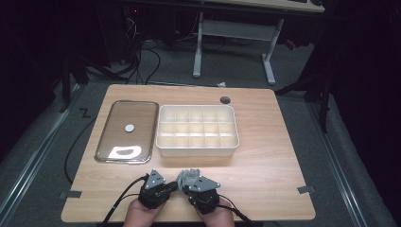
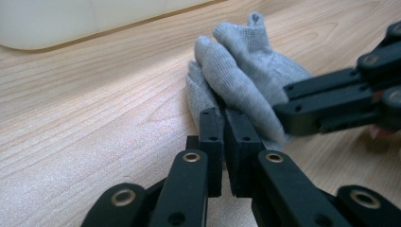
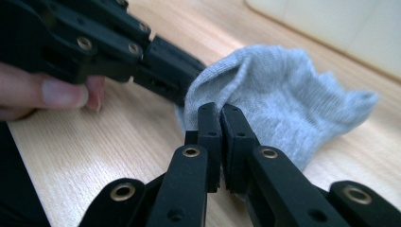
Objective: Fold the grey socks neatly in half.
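Wide wooden tabletop [image 1: 265, 142] first, pale grain, with a dark round hole near its far edge; on it, centre, the white divided tray [image 1: 197, 147], a grid of small compartments, and every one that can be seen into looks empty; just left of that and close beside it lies a flat clear lid [image 1: 144, 127] with a metal rim and a small white disc at its middle (glare on its near end). Down at the near edge, both hands meet: the left claw [image 1: 174, 186] and the right claw [image 1: 187, 183] sit tip to tip over a small grey sock [image 1: 190, 174], bunched on the wood just in front of the tray; left claw [image 2: 223, 113] pressed together on the sock's [image 2: 246, 71] edge; right claw [image 3: 220, 111] likewise pinching the sock's [image 3: 283, 99] rim.
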The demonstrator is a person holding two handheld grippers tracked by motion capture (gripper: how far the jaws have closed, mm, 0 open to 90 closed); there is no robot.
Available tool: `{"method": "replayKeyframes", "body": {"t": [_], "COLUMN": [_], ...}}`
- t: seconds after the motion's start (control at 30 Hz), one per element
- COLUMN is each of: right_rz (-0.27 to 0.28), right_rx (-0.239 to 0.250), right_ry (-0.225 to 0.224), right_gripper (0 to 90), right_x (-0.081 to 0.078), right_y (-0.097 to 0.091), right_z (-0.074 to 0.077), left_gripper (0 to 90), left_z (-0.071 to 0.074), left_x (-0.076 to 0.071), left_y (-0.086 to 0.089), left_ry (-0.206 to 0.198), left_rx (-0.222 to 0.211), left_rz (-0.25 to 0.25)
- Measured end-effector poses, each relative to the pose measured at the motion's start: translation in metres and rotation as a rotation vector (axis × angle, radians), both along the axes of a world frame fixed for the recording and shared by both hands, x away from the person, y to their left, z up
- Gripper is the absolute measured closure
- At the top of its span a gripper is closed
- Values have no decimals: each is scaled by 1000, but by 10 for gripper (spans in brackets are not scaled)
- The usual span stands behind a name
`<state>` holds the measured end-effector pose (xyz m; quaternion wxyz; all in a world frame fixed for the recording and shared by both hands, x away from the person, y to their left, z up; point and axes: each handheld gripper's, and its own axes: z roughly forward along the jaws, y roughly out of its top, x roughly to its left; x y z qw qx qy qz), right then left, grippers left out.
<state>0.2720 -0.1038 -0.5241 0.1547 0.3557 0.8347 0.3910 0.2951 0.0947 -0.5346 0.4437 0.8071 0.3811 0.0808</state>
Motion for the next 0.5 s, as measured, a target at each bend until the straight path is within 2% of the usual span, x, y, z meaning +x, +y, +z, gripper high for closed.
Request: {"method": "replayKeyframes", "body": {"t": [0.37,0.43,0.5], "right_rz": [24,26,29], "right_rx": [-9,-5,2], "right_ry": [-1,-6,-2], "right_gripper": [889,889,889], "right_x": [1,1,2], "right_y": [6,6,6], "right_z": [-2,-4,-4], "left_gripper": [844,778,771], "left_z": [0,1,6], "left_x": [0,2,2], "left_y": [2,6,13], "left_ry": [7,14,2], "left_rx": [-7,-40,-71], "left_rz": [0,16,42]}}
